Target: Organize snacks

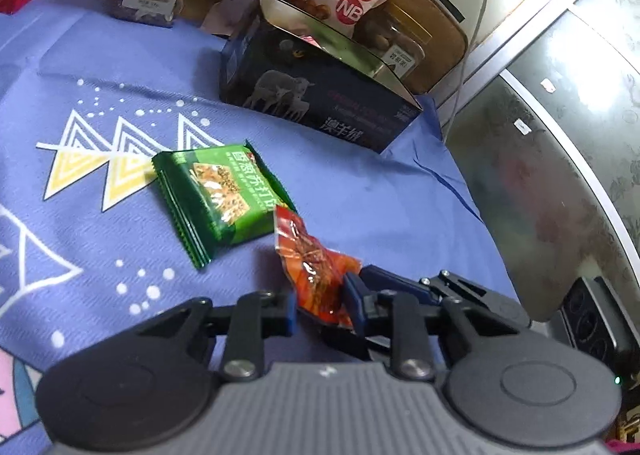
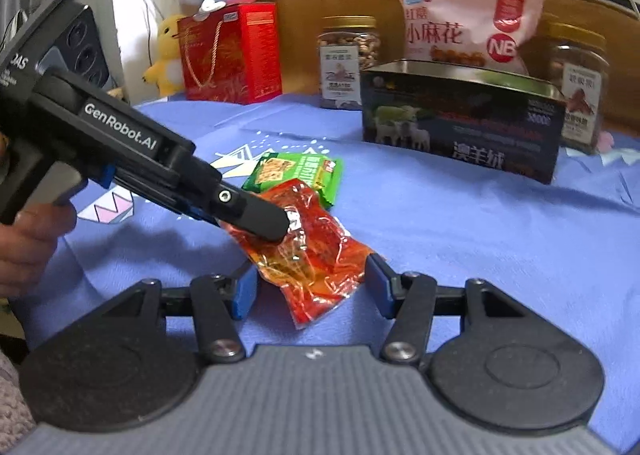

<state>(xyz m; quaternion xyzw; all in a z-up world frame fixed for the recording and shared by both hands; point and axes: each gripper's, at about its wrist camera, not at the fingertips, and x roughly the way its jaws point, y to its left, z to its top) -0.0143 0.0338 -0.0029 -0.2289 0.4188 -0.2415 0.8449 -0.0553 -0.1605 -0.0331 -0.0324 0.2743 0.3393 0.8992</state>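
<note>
1. Landmark = the dark box (image 2: 460, 123) w/ sheep picture, open top, at the back of the table (image 2: 480, 255) on a blue cloth (image 1: 100, 67).
2. The red packet (image 2: 308, 251) lies well in front of the box, twd the camera; the green packet (image 2: 296, 175) sits betw. the two, its near edge just touching or tucked under the red one, can't tell which.
3. Left claw (image 1: 320, 295): nearly closed, pads pinching one end of the red packet. From the right-wrist view only one dark finger shows, pressed on top of the wrapper.
4. Right claw (image 2: 312, 287): abt half open, blue pads either side of the packet's near end, not pressing. Holds nothing.
5. Risk A: both claws on one packet. If the right closes while the left pulls twd the box, the thin wrapper prob. tears or crushes.
6. Risk B: the left grip is on a slick, crinkly corner only. A quick lift could let it slip & drop short of the box.
7. Risk C: dragging rather than lifting may shove the green packet along, or bunch the cloth.
8. Risk D: the two claws are v. close; a sideways swing could knock fingers together.
9. Risk E: the box wall is tall & light-looking; a low carry could catch its rim & tip it into the jars (image 2: 348, 59) and pink bag (image 2: 464, 23) just behind.
</note>
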